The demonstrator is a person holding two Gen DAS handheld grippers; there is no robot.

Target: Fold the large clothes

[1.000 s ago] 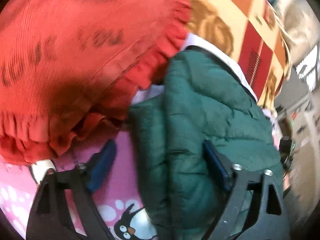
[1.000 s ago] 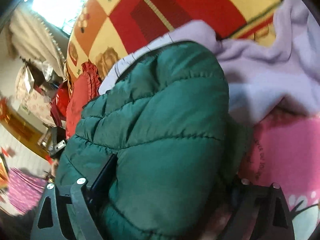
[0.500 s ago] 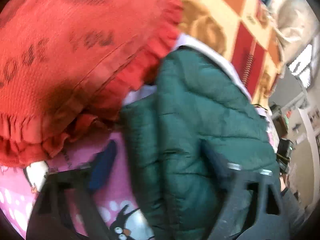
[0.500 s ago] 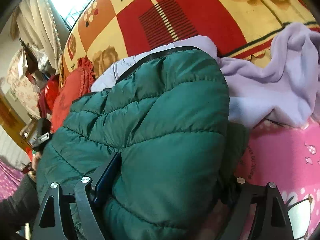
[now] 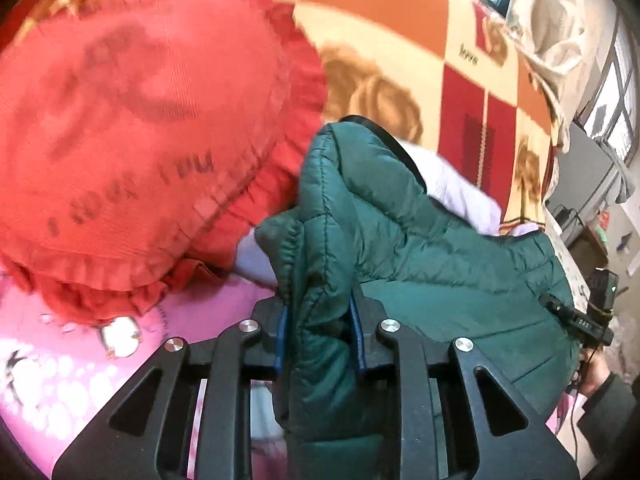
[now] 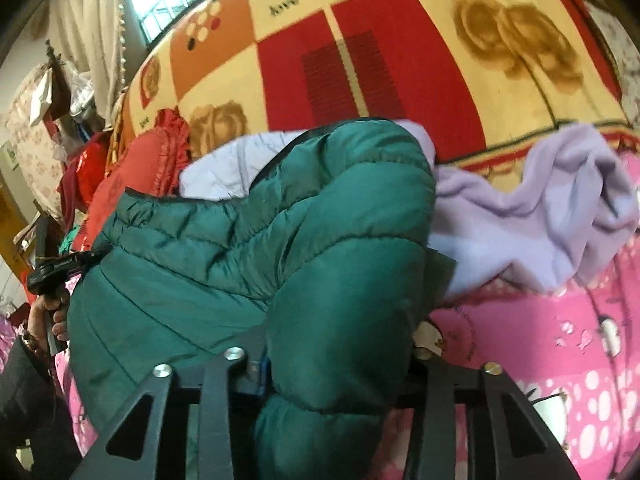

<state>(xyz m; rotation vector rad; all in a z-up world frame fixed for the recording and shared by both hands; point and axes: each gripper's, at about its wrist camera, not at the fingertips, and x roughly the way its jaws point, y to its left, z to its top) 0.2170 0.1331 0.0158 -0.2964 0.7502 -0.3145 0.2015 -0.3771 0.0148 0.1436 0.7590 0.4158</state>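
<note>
**Ana:** Two claws, one garment! The left claw [image 5: 320, 334] is low centre in its own view, and its jaws are closing with a bunched fold of the green puffer jacket [image 5: 420, 248] pinched between the blue pads [image 5: 282, 336].

**Ben:** Same story on the other side. The right claw [image 6: 336, 364] sits at the bottom middle of its view, jaws closing in too, and a fat quilted roll of that jacket fills the gap between them.

**Ana:** Where is the jacket overall?

**Ben:** It lies on the bed, across the pink penguin sheet [image 6: 560, 360], stretching from the right claw up and left through the middle of the frame. Behind it, upper half of the picture, is the checked blanket [image 6: 380, 60] in red, orange and cream.

**Ana:** From the left wrist view a red frilled cushion [image 5: 140, 128] fills the upper left, its ruffle touching the jacket's edge. A pale lilac garment [image 5: 456, 188] peeks out behind the jacket's dark-trimmed rim.

**Ben:** I see that lilac fleece [image 6: 540, 216] too, heaped at the right of my frame, just beside the jacket and resting on the pink sheet.

**Ana:** And at the far left edge of your view, a hand [image 6: 46, 312] grips the other tool's handle.
</note>
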